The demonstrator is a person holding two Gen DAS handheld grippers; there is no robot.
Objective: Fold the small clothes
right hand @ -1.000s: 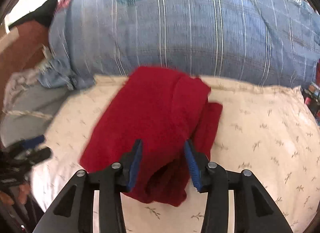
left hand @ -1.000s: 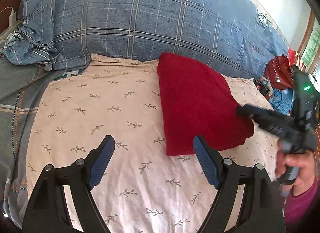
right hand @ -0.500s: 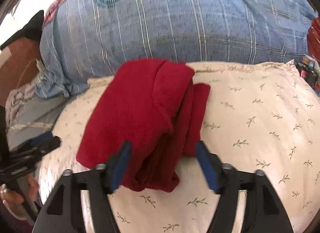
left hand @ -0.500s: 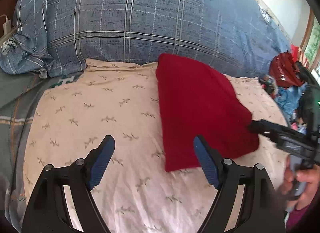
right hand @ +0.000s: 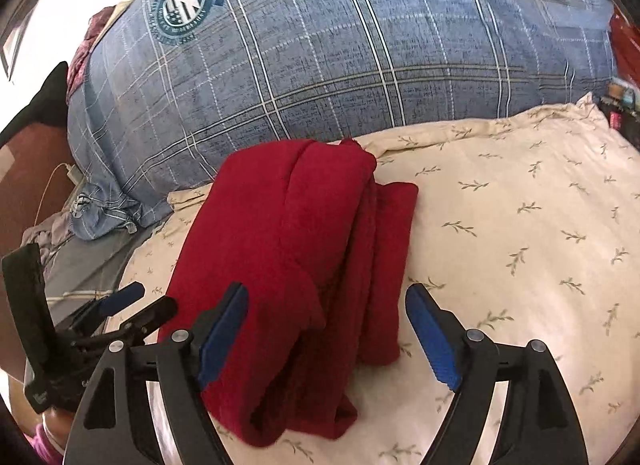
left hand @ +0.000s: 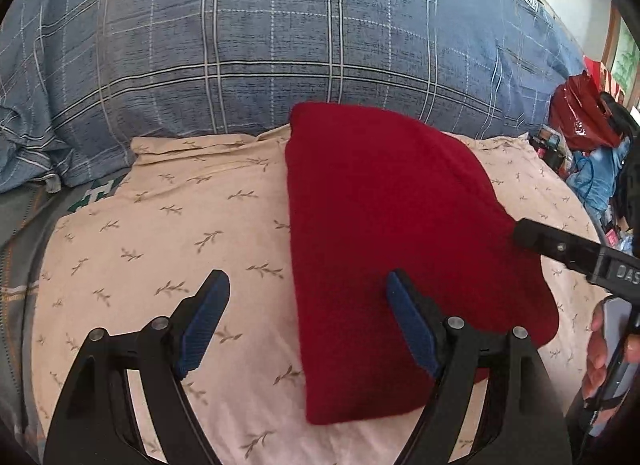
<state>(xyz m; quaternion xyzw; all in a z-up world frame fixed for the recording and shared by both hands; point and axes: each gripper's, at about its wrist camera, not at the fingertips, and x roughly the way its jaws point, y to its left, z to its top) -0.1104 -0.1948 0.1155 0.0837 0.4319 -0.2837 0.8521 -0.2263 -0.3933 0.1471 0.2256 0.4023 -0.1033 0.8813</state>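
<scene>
A red knitted garment point(left hand: 392, 233) lies folded in layers on a cream leaf-print sheet point(left hand: 180, 225); it also shows in the right wrist view point(right hand: 288, 249). My left gripper point(left hand: 308, 321) is open and empty, low over the sheet at the garment's near left edge, its right finger over the cloth. My right gripper point(right hand: 326, 329) is open and empty, its jaws wide on either side of the garment's near end. The right gripper also shows at the right of the left wrist view point(left hand: 560, 249), at the garment's right edge.
A large blue plaid quilt point(left hand: 280, 45) is piled behind the sheet. A red bag point(left hand: 576, 113) and blue clutter point(left hand: 600, 181) lie at the far right. A charger and cable point(right hand: 68, 177) lie by a grey cover at the left.
My right gripper has opened, let go of the red garment and drawn back a little. My left gripper has moved forward and right, to the garment's near edge.
</scene>
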